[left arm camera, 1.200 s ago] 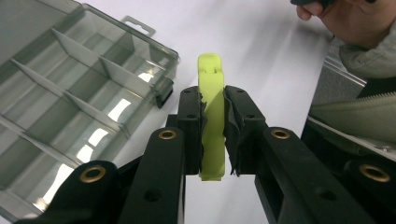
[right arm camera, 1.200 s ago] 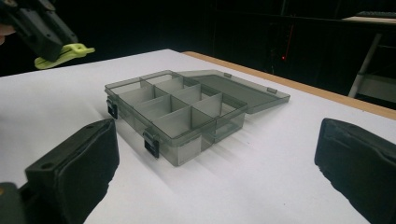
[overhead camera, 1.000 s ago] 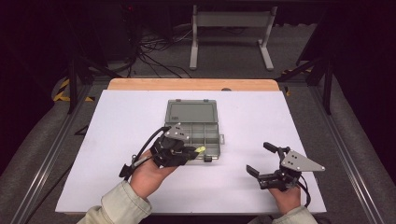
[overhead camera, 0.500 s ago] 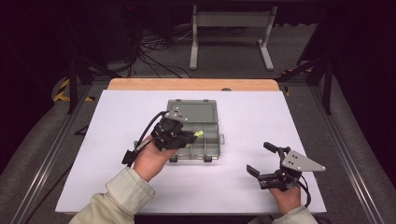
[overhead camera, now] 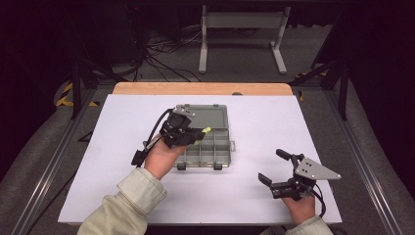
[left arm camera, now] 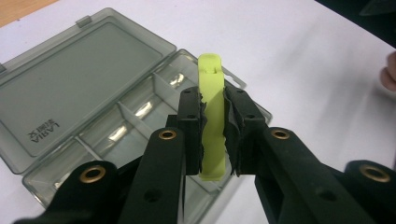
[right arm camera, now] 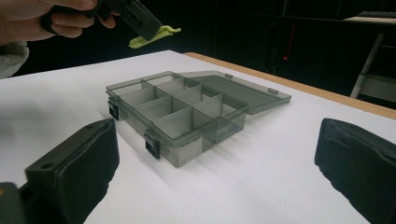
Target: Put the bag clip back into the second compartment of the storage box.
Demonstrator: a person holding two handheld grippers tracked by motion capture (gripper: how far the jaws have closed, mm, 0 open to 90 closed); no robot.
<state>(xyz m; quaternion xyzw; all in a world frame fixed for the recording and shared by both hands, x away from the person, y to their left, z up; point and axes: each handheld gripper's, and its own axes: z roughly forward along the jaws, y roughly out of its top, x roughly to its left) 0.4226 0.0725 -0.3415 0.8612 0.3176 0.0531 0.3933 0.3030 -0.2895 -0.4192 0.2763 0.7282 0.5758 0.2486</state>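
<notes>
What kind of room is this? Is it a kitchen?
Probably a lab or recording studio, not a kitchen: a white table in a dark room, loose cables on the floor, and a metal stand behind.

Left gripper (overhead camera: 188, 134) was raised above the open compartment box (overhead camera: 215, 147), jaws clamped on a yellow-green clip (left arm camera: 212, 116), left hand (overhead camera: 161, 157) wrapped round its handle, sleeve reaching in from below. Right gripper (overhead camera: 276, 171) sat well right of the box and nearer the person, jaws spread wide, held by the right hand (overhead camera: 298, 205).
</notes>
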